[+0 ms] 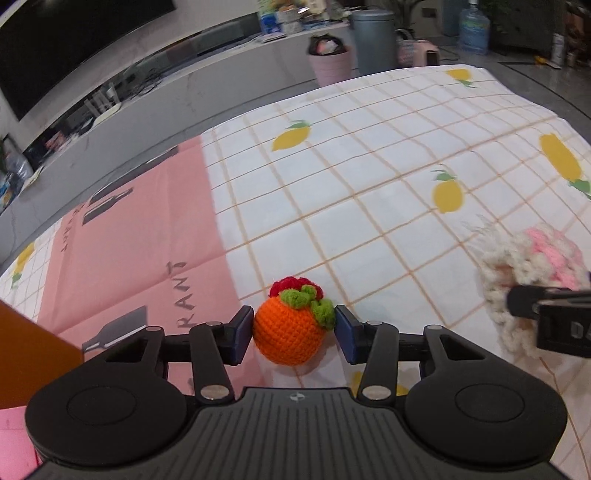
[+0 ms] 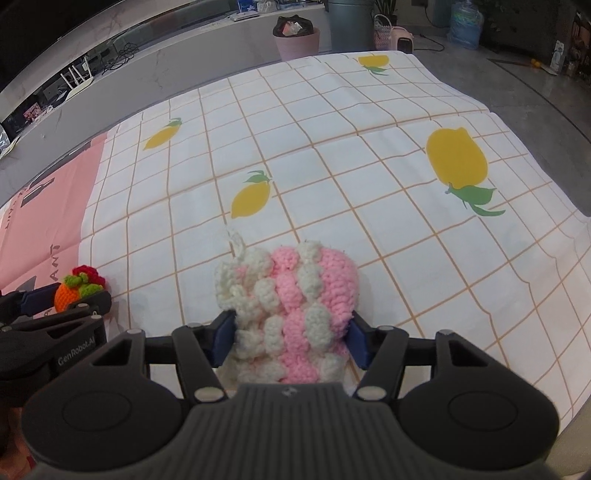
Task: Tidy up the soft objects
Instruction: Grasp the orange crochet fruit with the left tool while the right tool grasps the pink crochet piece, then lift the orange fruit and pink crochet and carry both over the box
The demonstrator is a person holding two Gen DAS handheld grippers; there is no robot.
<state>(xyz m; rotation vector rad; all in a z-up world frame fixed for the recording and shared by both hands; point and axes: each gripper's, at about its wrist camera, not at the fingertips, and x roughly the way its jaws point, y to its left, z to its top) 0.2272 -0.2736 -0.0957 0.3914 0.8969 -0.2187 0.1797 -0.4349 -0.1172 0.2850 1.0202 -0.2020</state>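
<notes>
An orange crochet fruit [image 1: 288,332] with green leaves and a red top rests on the tablecloth. My left gripper [image 1: 293,332] is shut on it, one blue pad against each side. The right wrist view shows the same fruit [image 2: 68,295] at far left between those fingers. A pink and white knitted piece [image 2: 291,314] sits in my right gripper [image 2: 291,339], whose pads press into both of its sides. In the left wrist view the knitted piece [image 1: 532,258] lies at the right edge, partly behind a finger [image 1: 535,306] of the right gripper.
A white checked tablecloth [image 2: 332,166] with lemon prints covers the table. A pink printed sheet [image 1: 147,221] lies on its left part. An orange box corner [image 1: 29,350] stands at the near left. A pink bin [image 2: 297,42] and a grey bin [image 2: 351,26] stand beyond the far edge.
</notes>
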